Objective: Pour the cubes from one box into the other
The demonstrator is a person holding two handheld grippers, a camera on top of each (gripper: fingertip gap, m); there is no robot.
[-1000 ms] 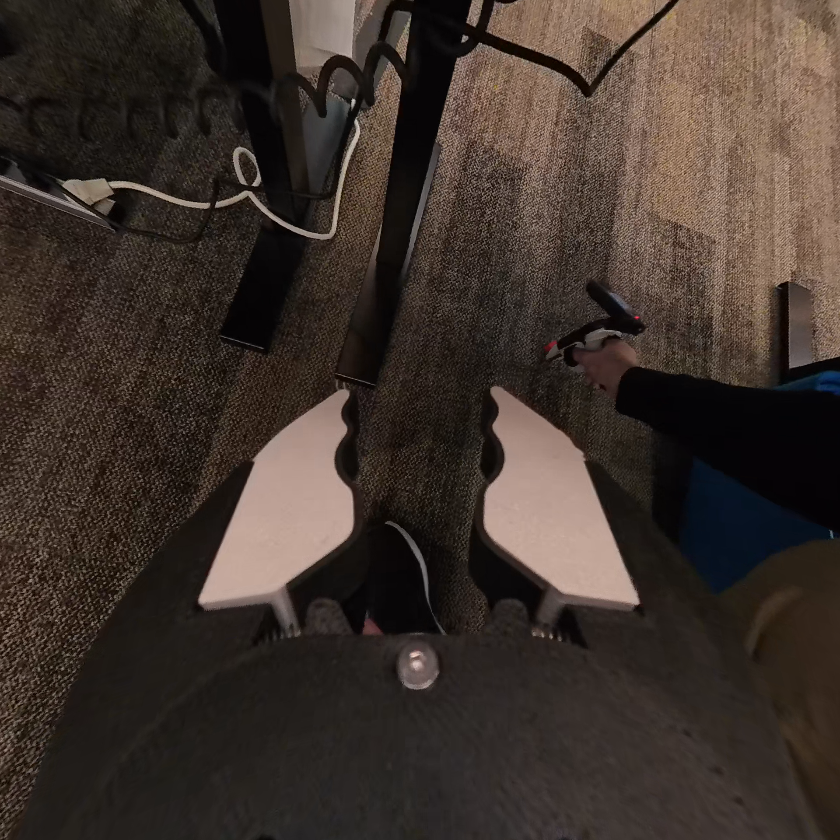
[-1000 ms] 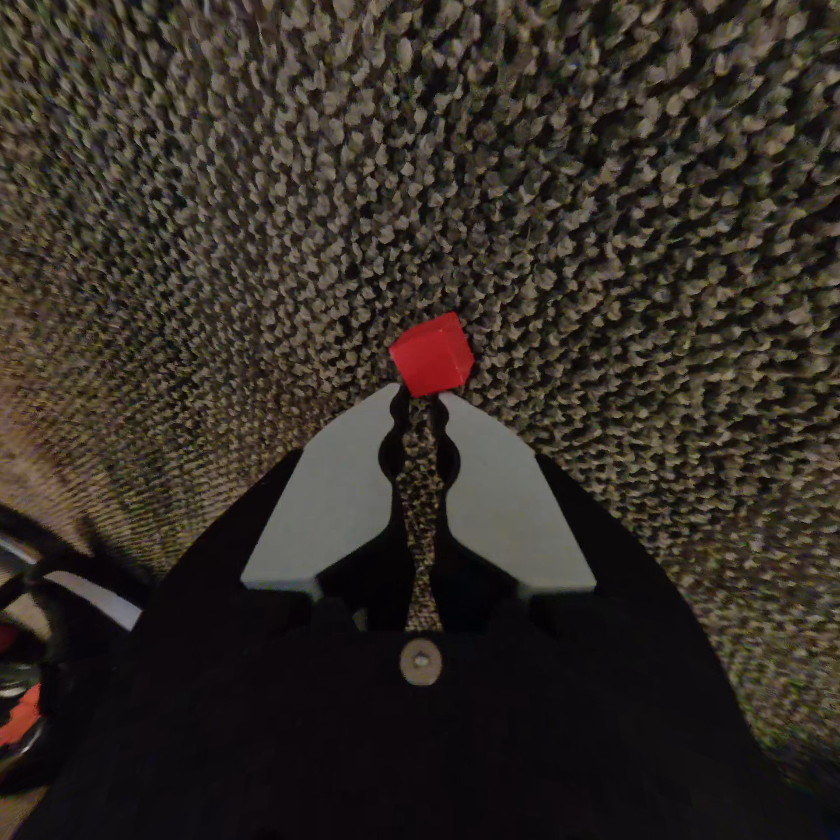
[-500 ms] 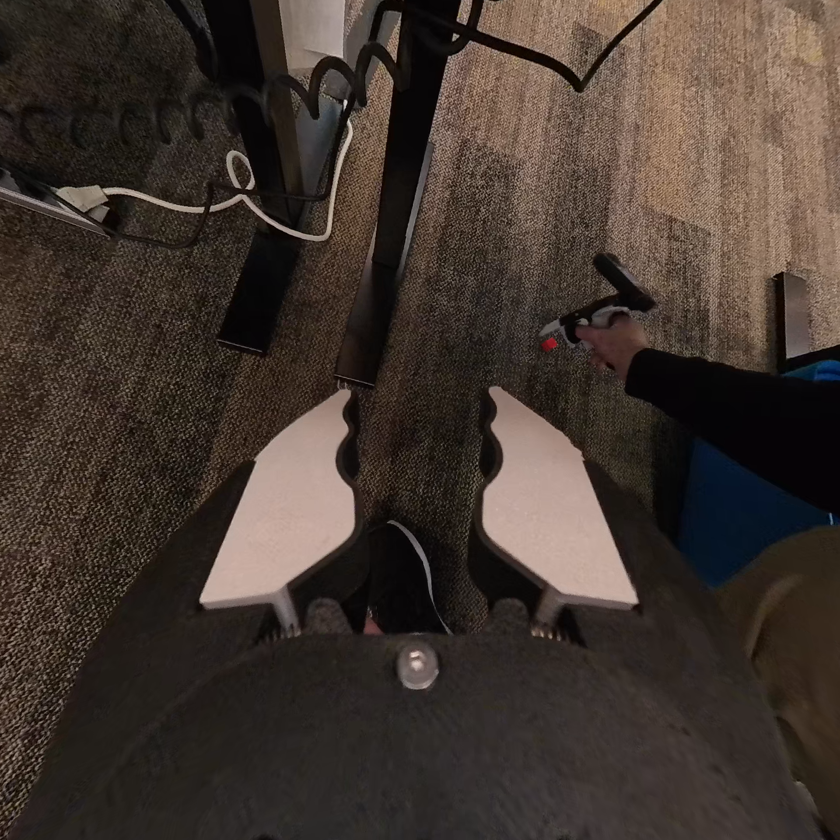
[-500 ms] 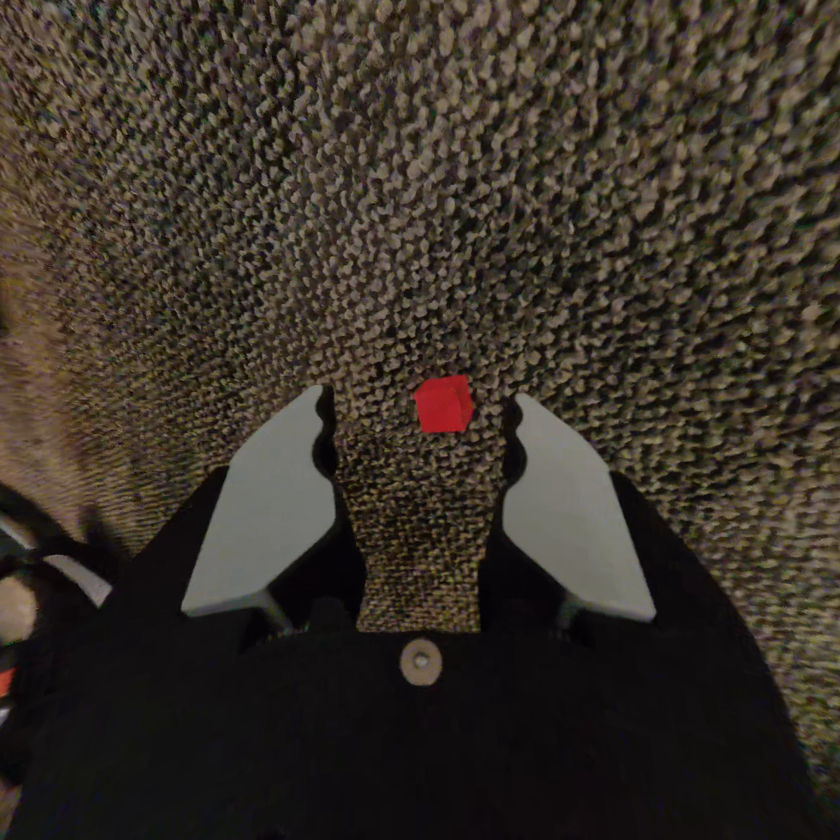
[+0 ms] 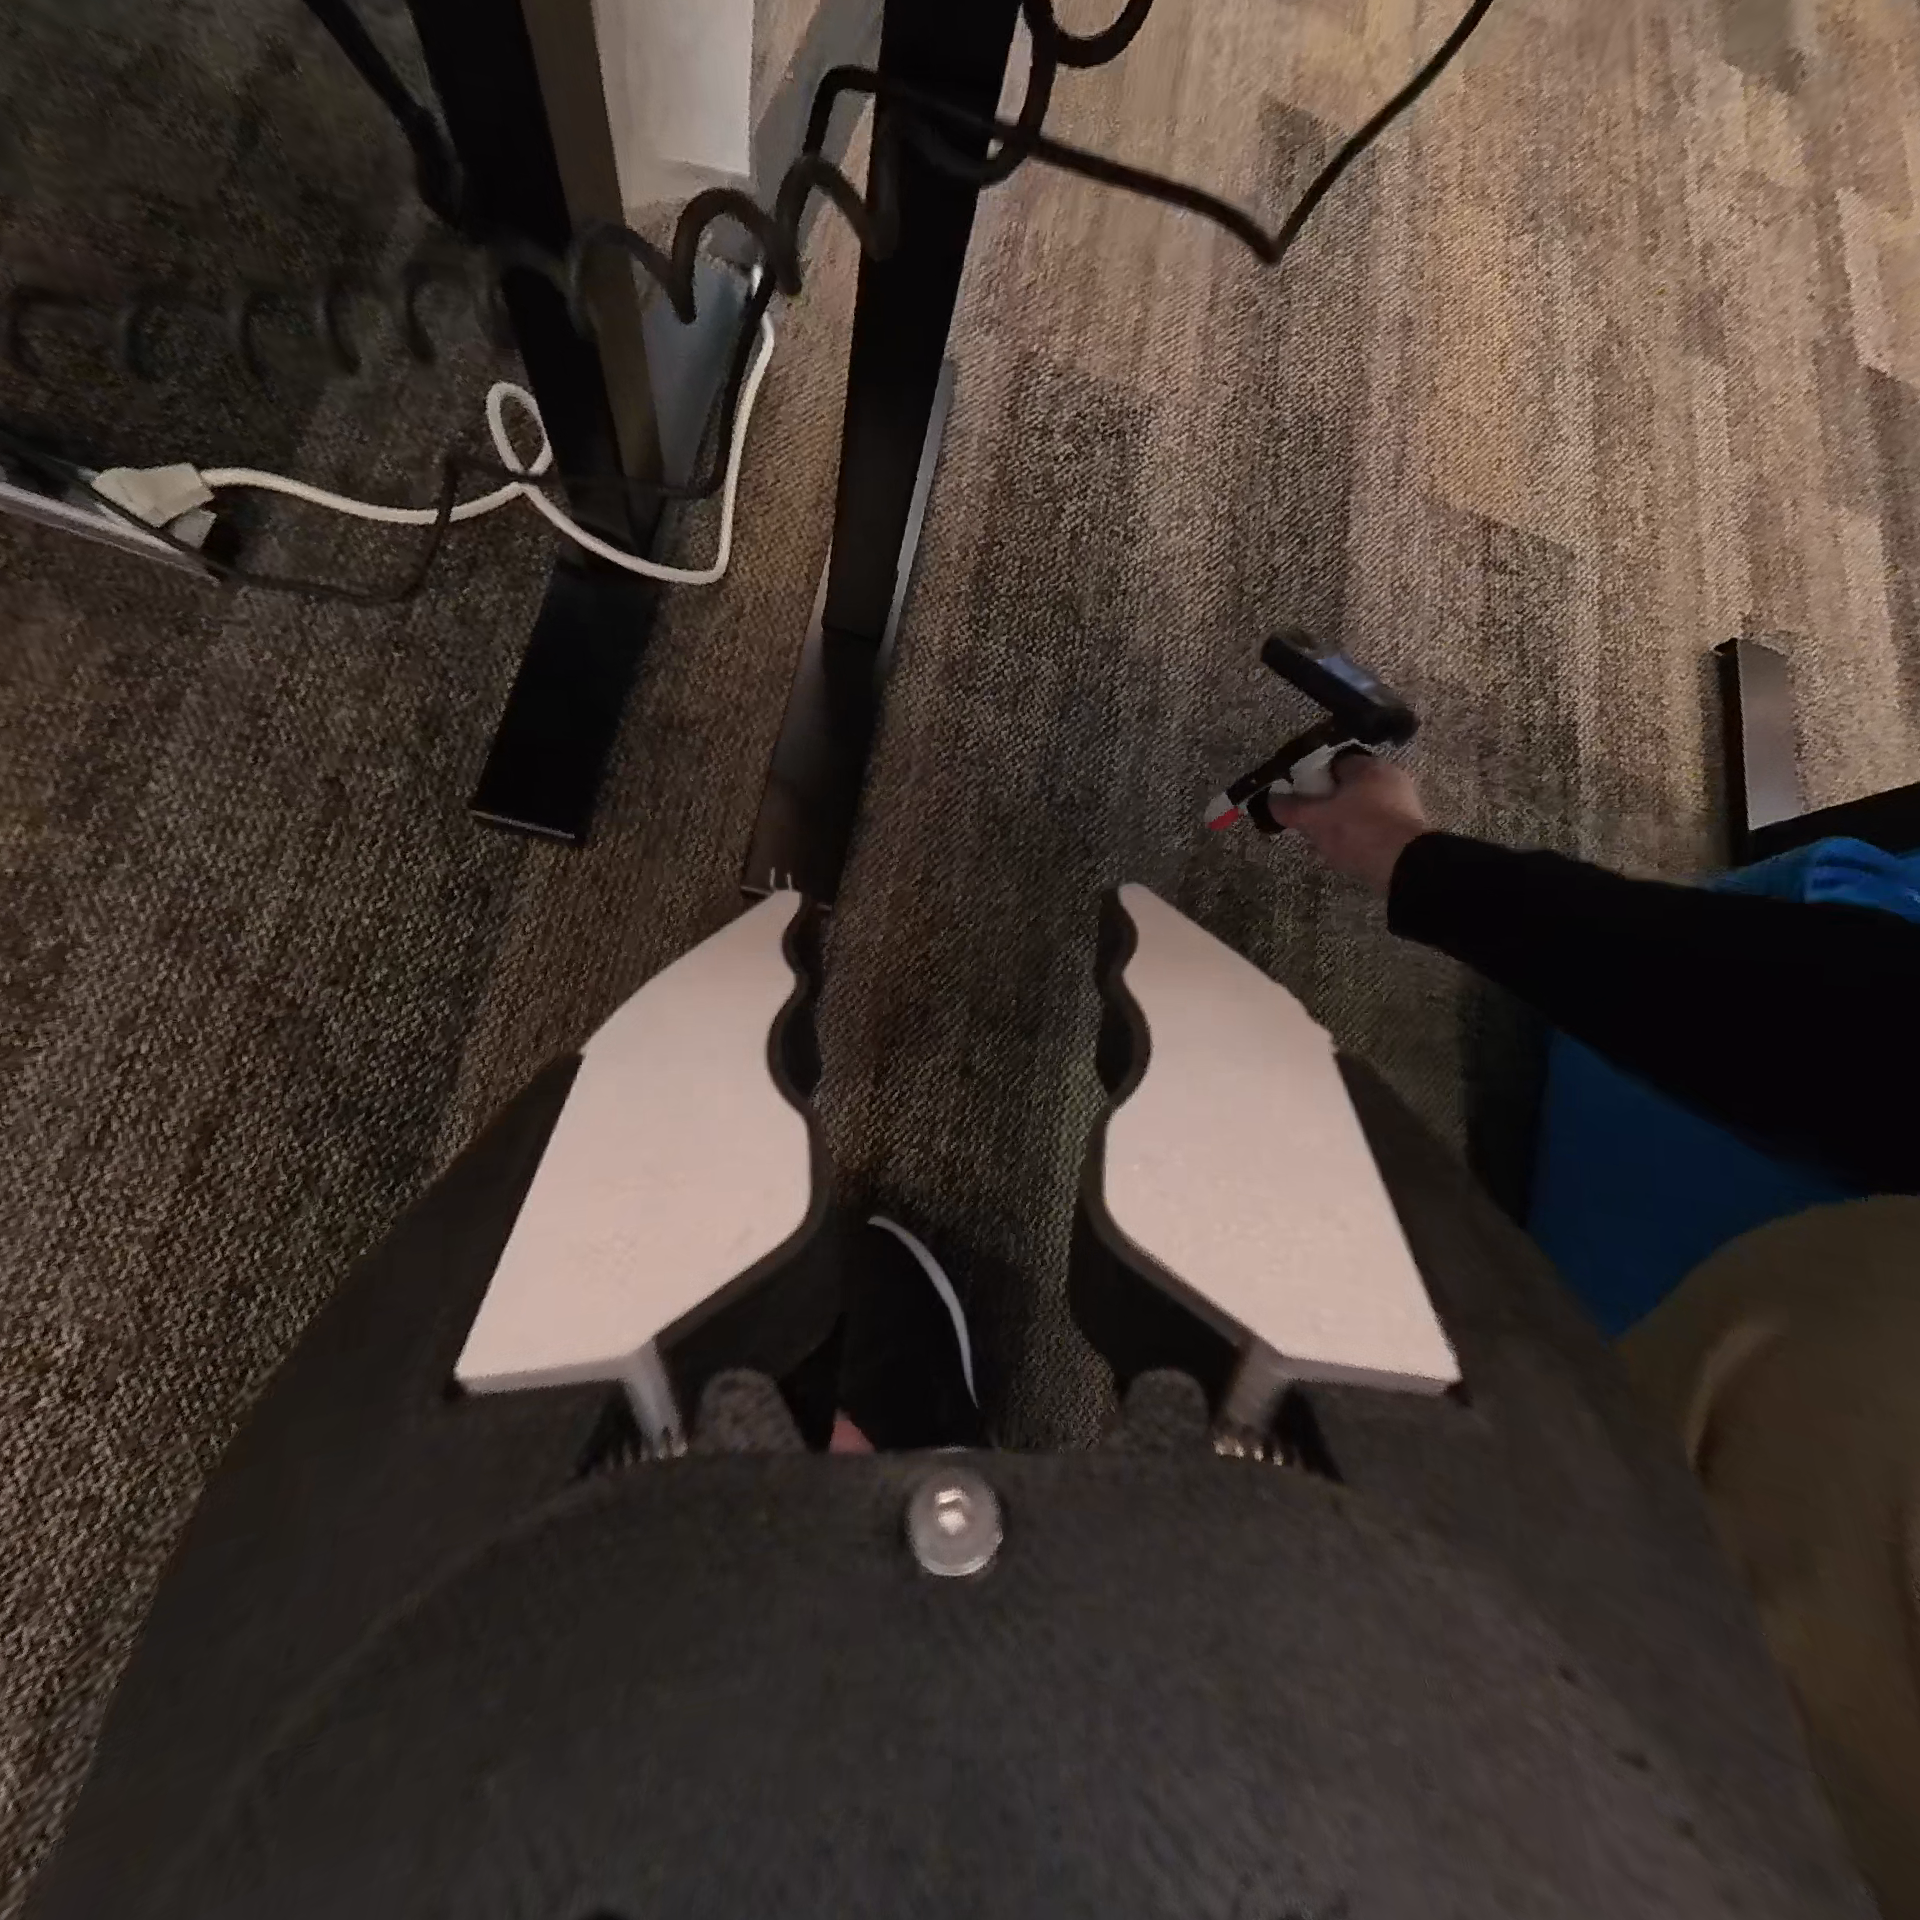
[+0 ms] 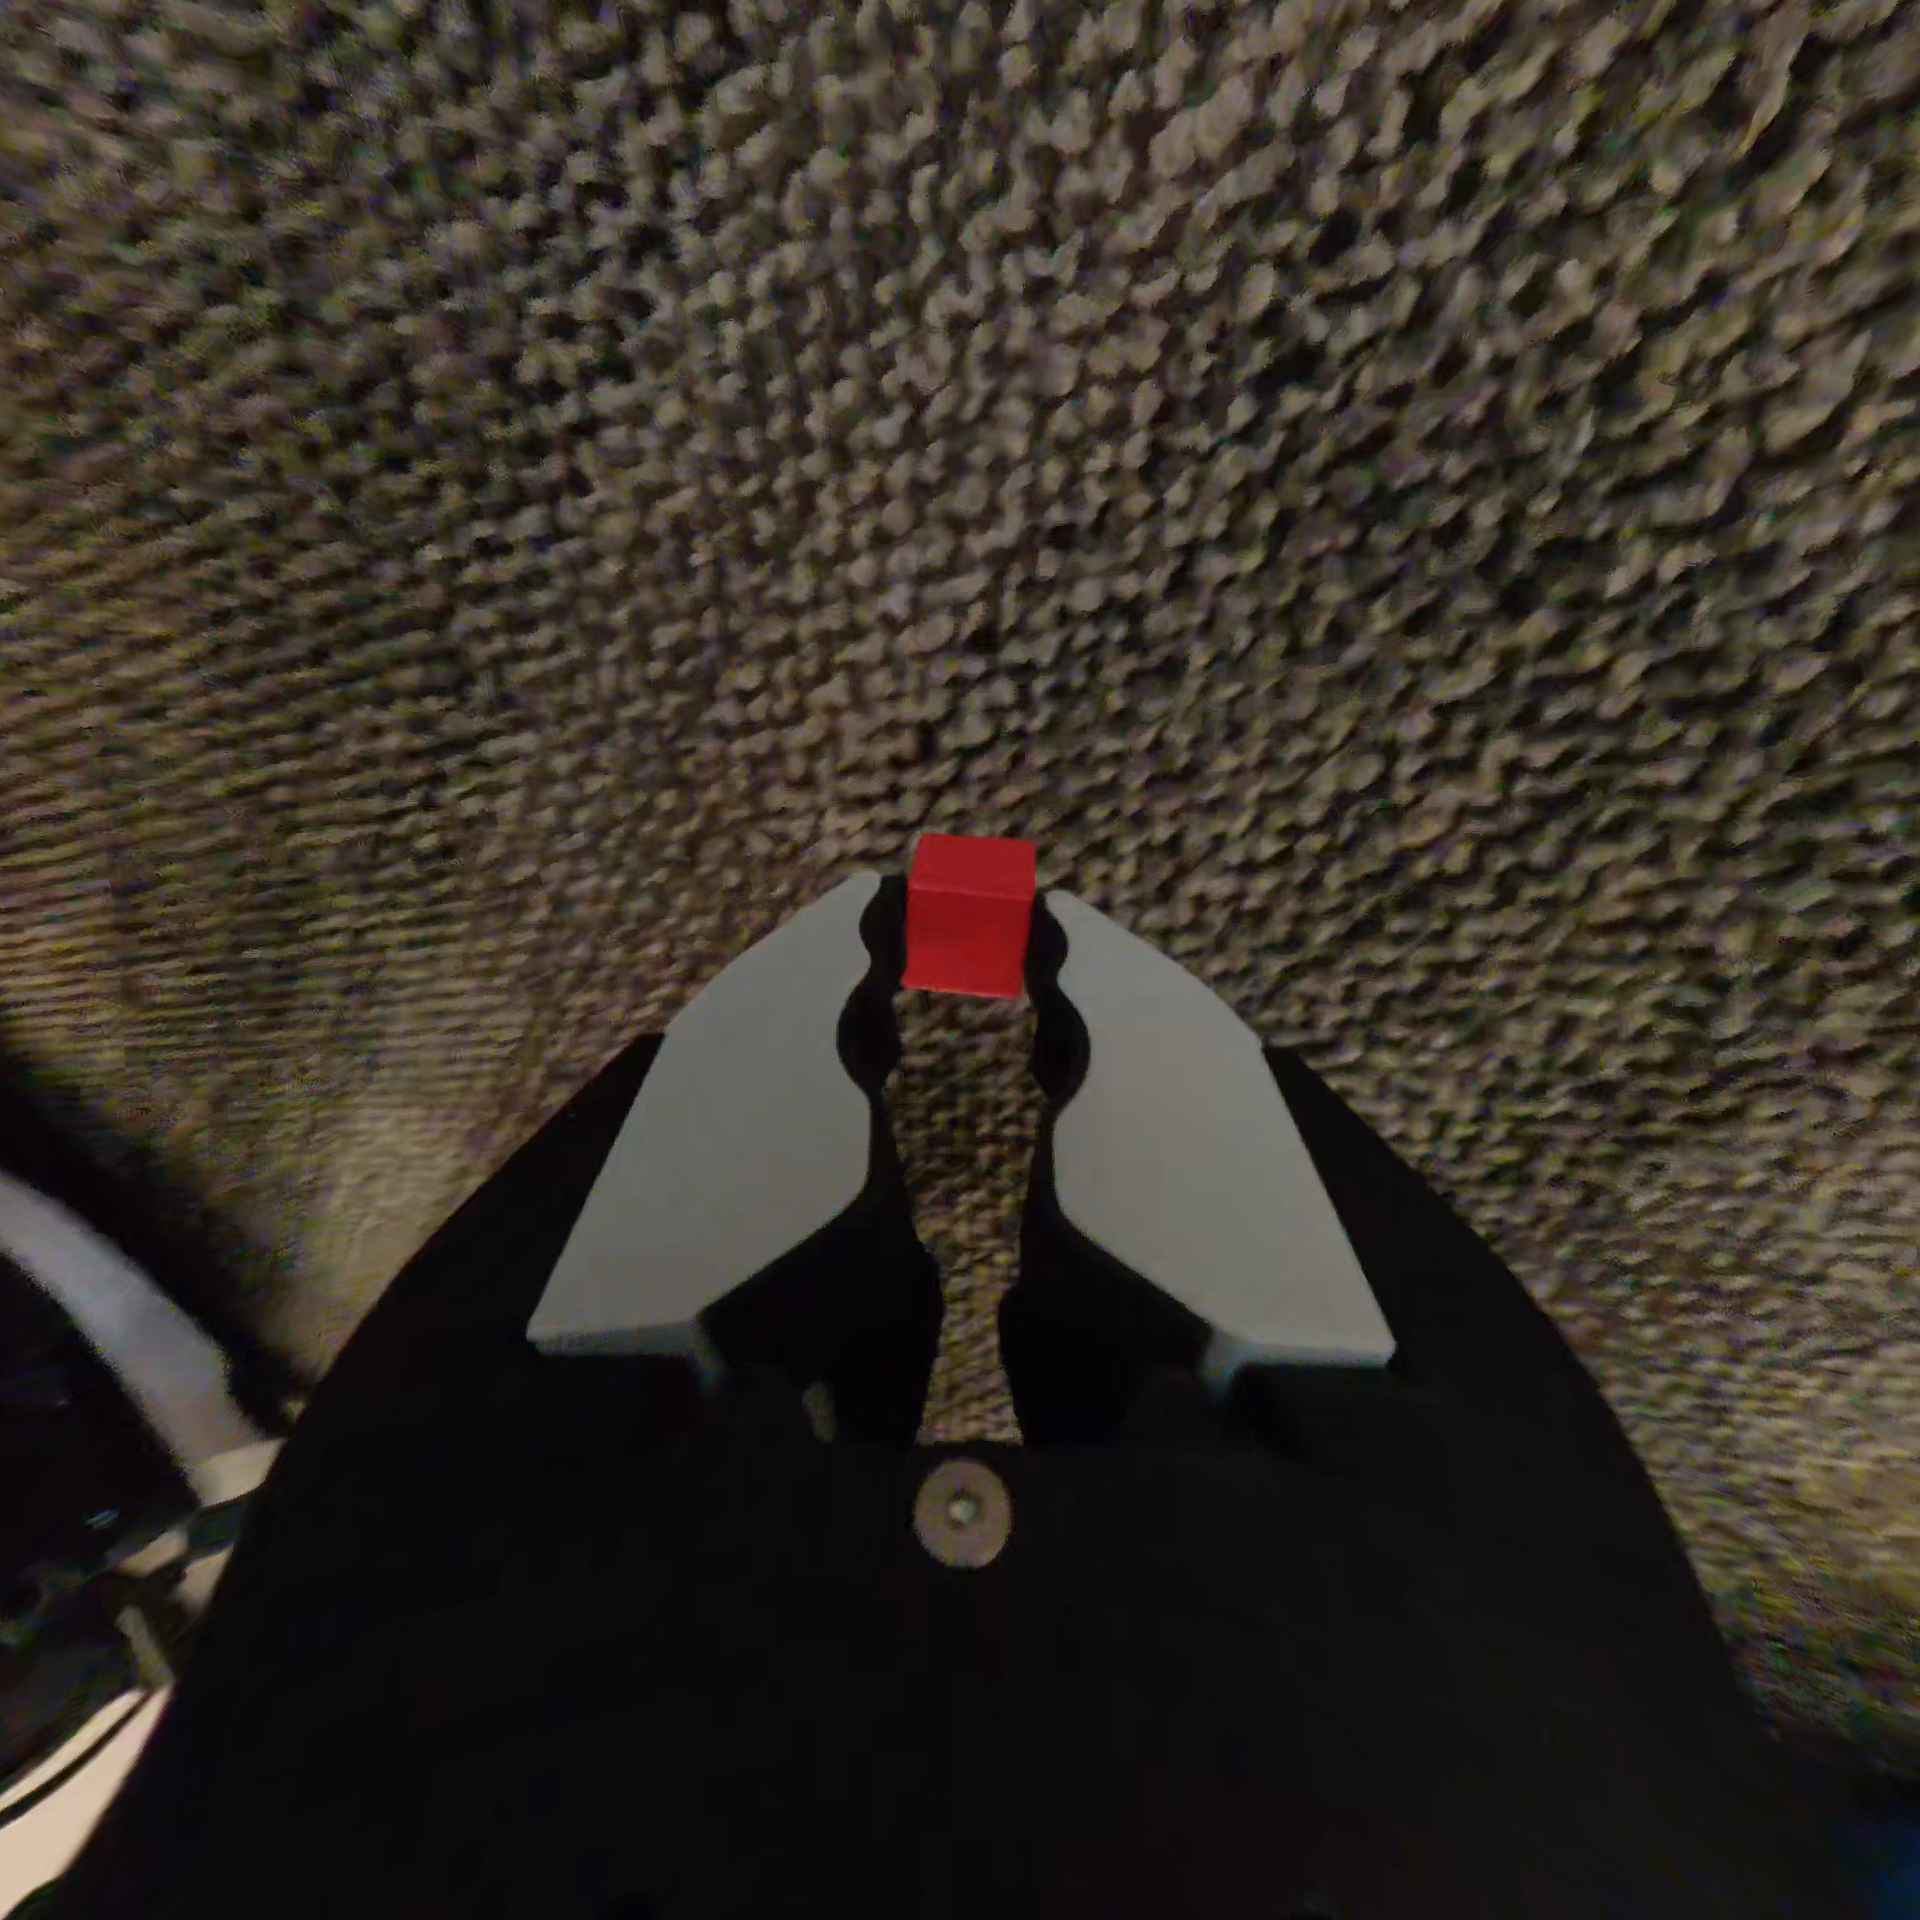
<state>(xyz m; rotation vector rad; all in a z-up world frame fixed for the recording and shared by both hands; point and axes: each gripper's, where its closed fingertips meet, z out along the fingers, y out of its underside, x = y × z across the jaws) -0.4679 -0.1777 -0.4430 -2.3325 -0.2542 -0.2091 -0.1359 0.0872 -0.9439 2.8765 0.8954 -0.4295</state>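
My right gripper (image 6: 964,896) is shut on a small red cube (image 6: 966,920), held between its fingertips just above the speckled carpet (image 6: 1039,416). In the left wrist view the right gripper (image 5: 1231,816) shows far right, in a hand with a black sleeve, with a speck of red at its tip. My left gripper (image 5: 951,914) is open and empty, held high and pointing down at the carpet (image 5: 1351,416). No box shows in either view.
Black desk legs (image 5: 883,416) and feet stand ahead of the left gripper, with a white cable (image 5: 582,530), black coiled cables (image 5: 727,229) and a power strip (image 5: 94,509). A blue object (image 5: 1662,1195) and a person's tan trouser leg (image 5: 1818,1455) are at right.
The right gripper opened around the red cube on the carpet, then shut on it. In the left wrist view the right hand has moved slightly right and up. The left gripper has barely moved.
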